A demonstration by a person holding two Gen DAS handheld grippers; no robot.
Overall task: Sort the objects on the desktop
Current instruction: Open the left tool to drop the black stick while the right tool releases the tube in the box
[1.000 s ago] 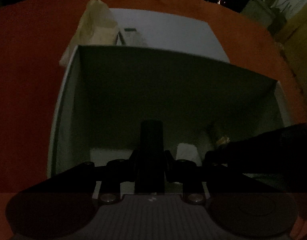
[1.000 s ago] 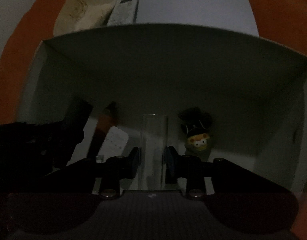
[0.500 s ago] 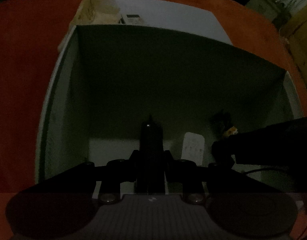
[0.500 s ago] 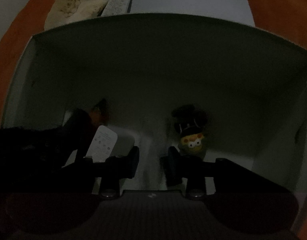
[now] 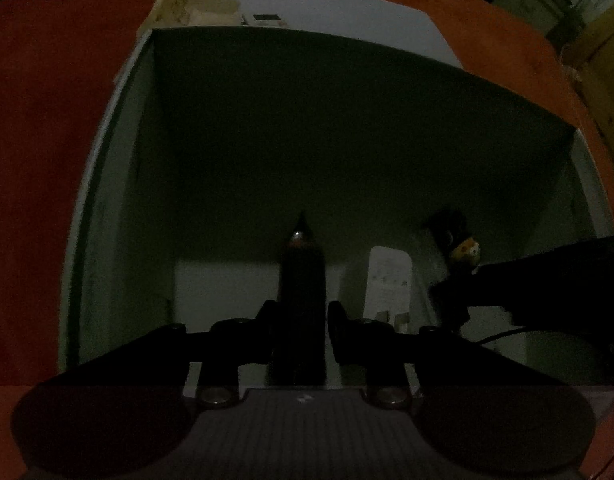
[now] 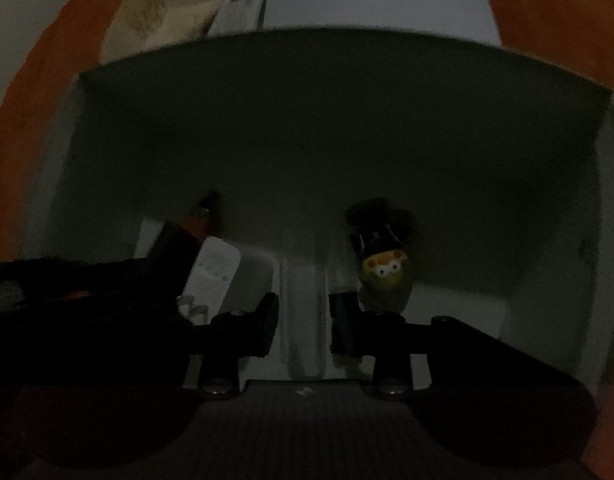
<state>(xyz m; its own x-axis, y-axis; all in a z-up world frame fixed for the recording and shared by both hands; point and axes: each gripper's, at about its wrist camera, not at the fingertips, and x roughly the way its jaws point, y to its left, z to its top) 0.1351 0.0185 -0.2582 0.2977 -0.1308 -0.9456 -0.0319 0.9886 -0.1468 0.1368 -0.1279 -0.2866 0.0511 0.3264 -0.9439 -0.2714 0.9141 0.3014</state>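
Both tools are reaching down into the white box (image 5: 107, 184). The left gripper (image 5: 301, 316) is clenching a dark pen-like object (image 5: 301, 280), its pointed tip projecting ahead of the fingers toward the far wall. The right gripper (image 6: 303, 320) is clamping a clear tube-like object (image 6: 301, 312), faint and nearly transparent against the box floor. Already lying on the floor: a white adapter (image 6: 213, 276), ahead and left of the right tool, and a small cartoon figurine (image 6: 383, 268), just ahead to its right. Beyond the box, on the orange tablecloth (image 5: 47, 120), a crumpled cream bag (image 6: 163, 16) and a remote control (image 6: 243, 12) are waiting unsorted. Sorting appears roughly half complete.
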